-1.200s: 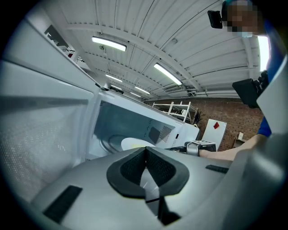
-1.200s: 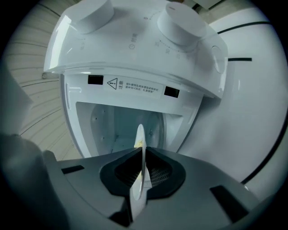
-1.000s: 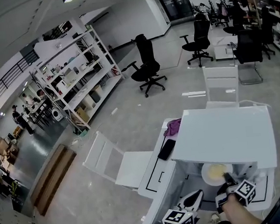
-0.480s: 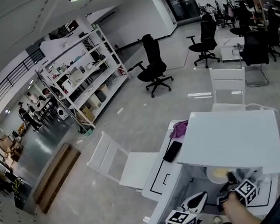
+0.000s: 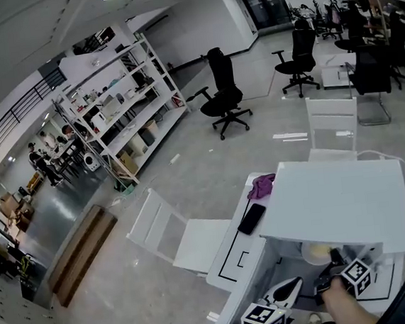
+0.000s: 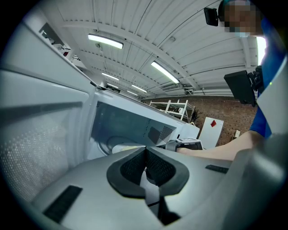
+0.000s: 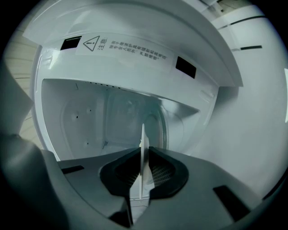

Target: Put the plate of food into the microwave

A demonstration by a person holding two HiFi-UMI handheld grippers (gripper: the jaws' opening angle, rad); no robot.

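One plate (image 7: 143,134), pinched edge-on.
The right claw (image 7: 144,155) grips its thin white rim, microwave (image 7: 112,112) ahead; the left claw (image 6: 146,162) is closed, empty.

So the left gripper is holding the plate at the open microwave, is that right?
Not quite: the right gripper holds the plate at the open microwave; the right gripper view shows its rim clamped between the jaws. The left gripper is shut on nothing.

I see a white table (image 5: 226,263) on the grey floor (image 5: 189,167), with black outline marks on its top. Directly on it: the white microwave (image 5: 334,198) on the right side, a black phone (image 5: 251,218) just left of the microwave, and a purple cloth (image 5: 263,185) just beyond the phone, near the far edge.
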